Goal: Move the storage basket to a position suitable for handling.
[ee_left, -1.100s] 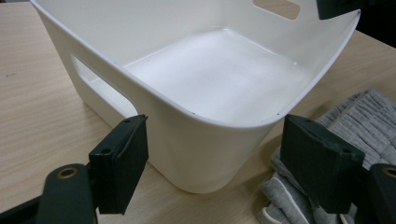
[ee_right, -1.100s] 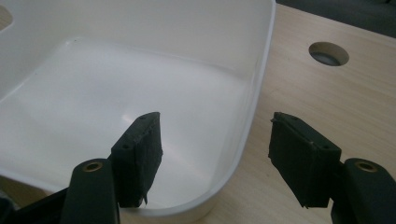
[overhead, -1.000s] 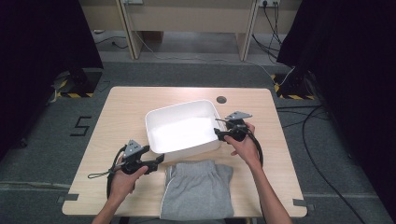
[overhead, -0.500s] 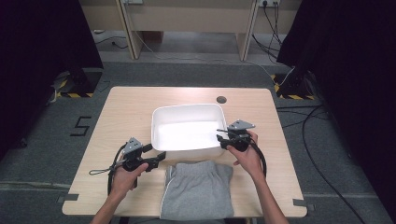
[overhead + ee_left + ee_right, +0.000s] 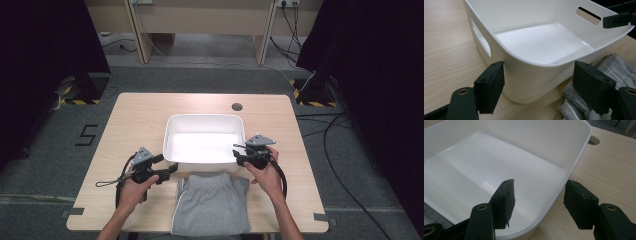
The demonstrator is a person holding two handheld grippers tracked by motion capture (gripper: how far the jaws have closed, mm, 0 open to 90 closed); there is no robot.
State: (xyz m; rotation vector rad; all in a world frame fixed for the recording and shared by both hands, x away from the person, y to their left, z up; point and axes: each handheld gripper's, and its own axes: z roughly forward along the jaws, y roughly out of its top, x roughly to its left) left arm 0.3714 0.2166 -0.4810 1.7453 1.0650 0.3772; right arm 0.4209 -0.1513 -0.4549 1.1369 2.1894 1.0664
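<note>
A: From above, where's the tub (image 5: 204, 142)?

B: Mid-worktop (image 5: 140, 115), empty. Grey cloth (image 5: 210, 202) lies at the near edge, touching it. The left hand-held gripper (image 5: 170, 171) is at its near left corner, the right hand-held gripper (image 5: 239, 153) at its right rim.

A: Left gripper view?

B: Jaws apart, gripping nothing, the tub's corner (image 5: 524, 75) between them.

A: Right gripper view?

B: Jaws have just been opening; they straddle the rim (image 5: 564, 185) without pressing.

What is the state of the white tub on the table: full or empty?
Empty. The white tub shows a bare, glossy floor in the high view and both gripper views; the grey garment lies folded on the table beside it.
</note>
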